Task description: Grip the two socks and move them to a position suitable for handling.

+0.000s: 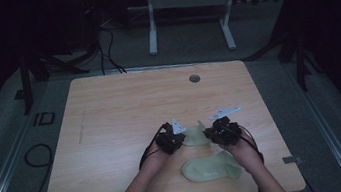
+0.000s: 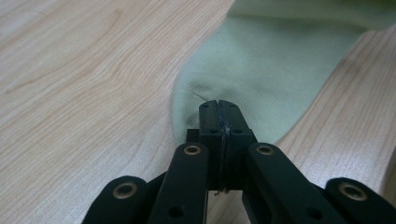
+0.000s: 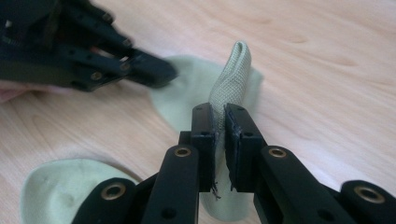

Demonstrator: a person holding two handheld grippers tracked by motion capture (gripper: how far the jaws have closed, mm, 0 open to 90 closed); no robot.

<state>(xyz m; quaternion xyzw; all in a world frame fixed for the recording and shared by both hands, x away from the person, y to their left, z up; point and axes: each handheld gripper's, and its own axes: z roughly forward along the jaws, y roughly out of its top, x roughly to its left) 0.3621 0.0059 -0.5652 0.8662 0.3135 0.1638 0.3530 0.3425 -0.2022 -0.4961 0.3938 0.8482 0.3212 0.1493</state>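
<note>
A pale green sock (image 1: 195, 135) lies on the wooden table (image 1: 125, 112) between my two grippers. My left gripper (image 2: 218, 105) is shut, its tips pinching the sock (image 2: 261, 70) at its near edge, where the cloth creases. From the other side my right gripper (image 3: 219, 116) is shut on a raised fold of the same sock (image 3: 231, 79), whose ribbed cloth stands up between the jaws. In the high view the left gripper (image 1: 182, 139) and right gripper (image 1: 209, 134) face each other across it. A second green sock (image 1: 212, 167) lies flat nearer the front edge.
A round grommet hole (image 1: 194, 78) sits near the table's far edge. White desk legs (image 1: 151, 28) stand on the floor behind, and cables (image 1: 35, 155) run along the left side. The second sock (image 3: 60, 186) lies close under my right forearm.
</note>
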